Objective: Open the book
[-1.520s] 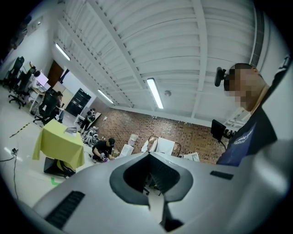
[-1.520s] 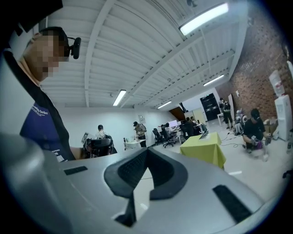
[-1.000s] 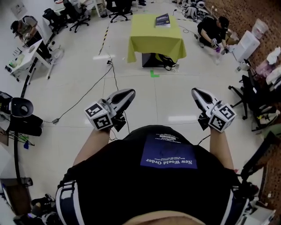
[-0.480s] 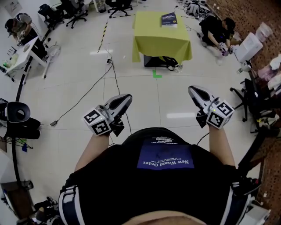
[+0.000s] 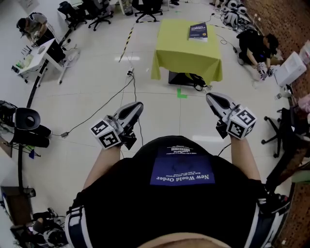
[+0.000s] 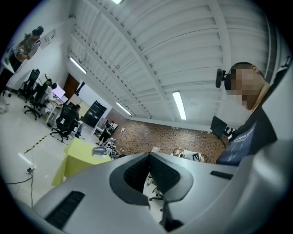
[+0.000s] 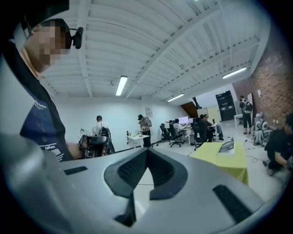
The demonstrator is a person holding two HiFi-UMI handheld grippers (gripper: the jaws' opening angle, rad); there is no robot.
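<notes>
A closed blue book (image 5: 198, 31) lies at the far right of a table draped in a yellow cloth (image 5: 186, 51), well ahead of me across the floor. It also shows small in the left gripper view as the book (image 6: 100, 151) and in the right gripper view as the book (image 7: 227, 146). My left gripper (image 5: 137, 107) is held out in front of my body, jaws together, nothing in them. My right gripper (image 5: 209, 98) is held level on the right, shut and empty too. Both are far short of the table.
A black box and cables (image 5: 186, 77) sit under the table, with a green floor mark (image 5: 181, 93) in front. A cable (image 5: 104, 109) runs across the tiles on the left. Office chairs (image 5: 147, 7), a desk (image 5: 38, 53), a person crouching (image 5: 254, 46) at the right.
The table and book have shifted right and nearer in the head view as I move toward them. Both grippers keep their pose in front of me, still shut.
</notes>
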